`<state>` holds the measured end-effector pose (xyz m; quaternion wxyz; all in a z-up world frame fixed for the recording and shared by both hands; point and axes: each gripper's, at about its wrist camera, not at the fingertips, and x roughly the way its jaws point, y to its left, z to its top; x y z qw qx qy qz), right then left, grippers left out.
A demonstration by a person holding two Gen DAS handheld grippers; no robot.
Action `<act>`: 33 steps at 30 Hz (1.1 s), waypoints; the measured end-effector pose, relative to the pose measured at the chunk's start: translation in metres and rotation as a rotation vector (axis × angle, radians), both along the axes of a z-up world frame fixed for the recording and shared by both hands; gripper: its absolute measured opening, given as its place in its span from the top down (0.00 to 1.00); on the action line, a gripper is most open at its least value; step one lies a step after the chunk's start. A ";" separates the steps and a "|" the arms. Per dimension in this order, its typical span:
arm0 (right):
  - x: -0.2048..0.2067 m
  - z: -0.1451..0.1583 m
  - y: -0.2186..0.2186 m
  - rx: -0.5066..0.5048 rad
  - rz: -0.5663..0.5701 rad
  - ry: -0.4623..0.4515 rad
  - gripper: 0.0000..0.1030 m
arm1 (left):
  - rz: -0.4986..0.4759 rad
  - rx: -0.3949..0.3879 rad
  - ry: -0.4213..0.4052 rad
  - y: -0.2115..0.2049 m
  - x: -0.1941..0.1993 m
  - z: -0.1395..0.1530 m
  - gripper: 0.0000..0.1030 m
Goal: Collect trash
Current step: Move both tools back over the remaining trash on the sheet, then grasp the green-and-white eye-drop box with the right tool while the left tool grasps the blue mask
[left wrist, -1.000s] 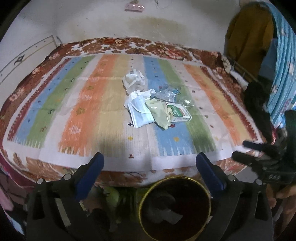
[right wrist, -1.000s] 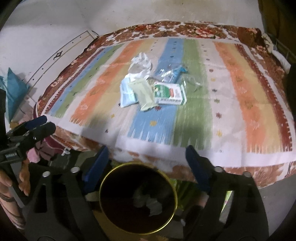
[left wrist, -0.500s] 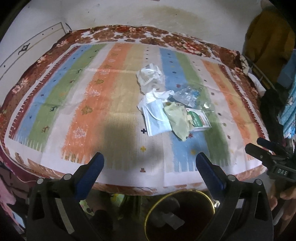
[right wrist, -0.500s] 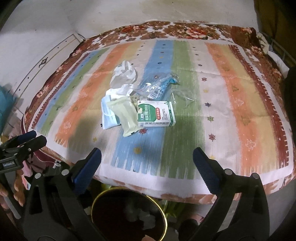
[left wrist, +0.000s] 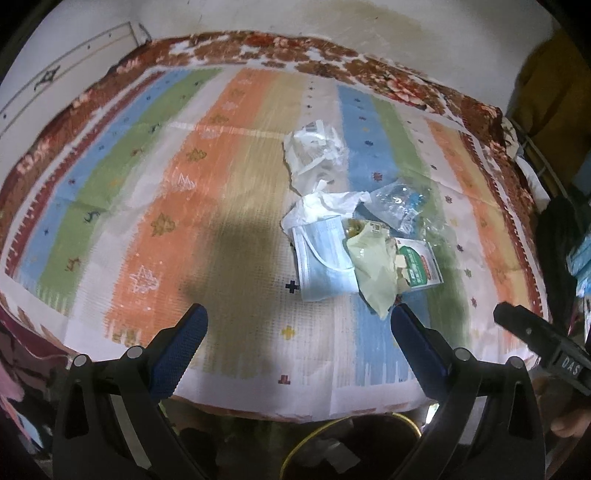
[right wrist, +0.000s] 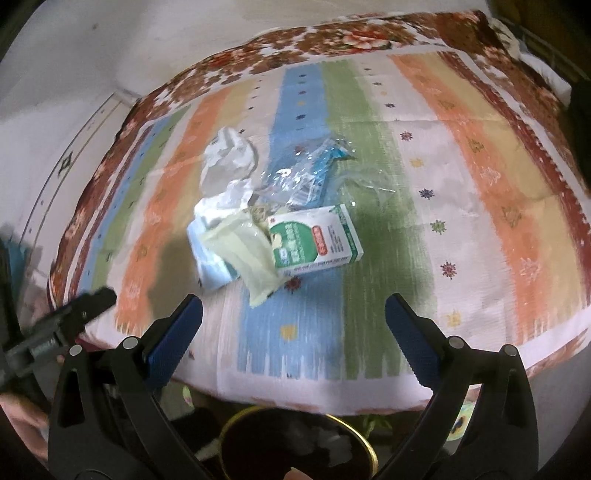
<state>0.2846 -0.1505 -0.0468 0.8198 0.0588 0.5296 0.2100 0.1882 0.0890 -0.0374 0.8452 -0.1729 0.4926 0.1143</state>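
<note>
Blue-padded, black-framed left tool (left wrist: 297, 325) spread wide at the near edge, nothing between its jaws. Same for the blue-padded right tool (right wrist: 293, 314): jaws just finished opening to their widest, nothing gripped, only bedspread showing in the gap. Below both, partly cut off at the bottom, a dark round bin with a yellow rim (right wrist: 364, 441), some pale scraps lying inside. Beyond the bin, a bed under a striped cloth of orange, blue, green and white bands (left wrist: 229, 206), bordered by a brown floral blanket (left wrist: 258, 48).

Near the middle of the cloth, well ahead of both tools, a loose heap of trash. Closest: a pale green crumpled wrapper (right wrist: 245, 254), overlapping a light blue face mask (left wrist: 323, 258) on one side and touching a white and green cardboard box (right wrist: 314, 238) on the other. Just behind these, crumpled white tissue (left wrist: 325, 203) and a clear crinkled plastic bag with blue print (right wrist: 306, 173). Farthest in the heap, a crumpled white plastic bag (left wrist: 314, 151). Past the bed, a pale wall (left wrist: 258, 18).
</note>
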 end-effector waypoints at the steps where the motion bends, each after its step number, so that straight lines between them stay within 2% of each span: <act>1: 0.006 -0.003 0.000 0.014 -0.029 0.015 0.09 | 0.005 -0.005 0.006 0.002 0.004 -0.003 0.06; 8: 0.040 -0.034 -0.003 0.119 -0.207 0.160 0.09 | 0.023 0.052 0.053 0.018 0.027 -0.029 0.06; 11: 0.049 -0.049 -0.004 0.190 -0.270 0.238 0.09 | 0.048 0.036 0.046 0.032 0.035 -0.036 0.06; 15: 0.062 -0.065 0.000 0.267 -0.338 0.326 0.09 | 0.047 -0.055 0.059 0.043 0.047 -0.050 0.06; 19: 0.077 -0.079 0.005 0.324 -0.394 0.390 0.09 | -0.010 -0.017 0.091 0.034 0.061 -0.062 0.06; 22: 0.089 -0.093 0.008 0.383 -0.450 0.457 0.09 | -0.026 -0.028 0.087 0.034 0.070 -0.066 0.06; 25: 0.100 -0.104 0.010 0.391 -0.491 0.484 0.09 | -0.025 -0.055 0.082 0.037 0.080 -0.071 0.06; 30: 0.109 -0.130 0.007 0.391 -0.569 0.566 0.09 | -0.041 -0.047 0.109 0.036 0.094 -0.082 0.07; 33: 0.112 -0.139 0.010 0.372 -0.593 0.586 0.09 | -0.041 -0.064 0.120 0.036 0.098 -0.089 0.07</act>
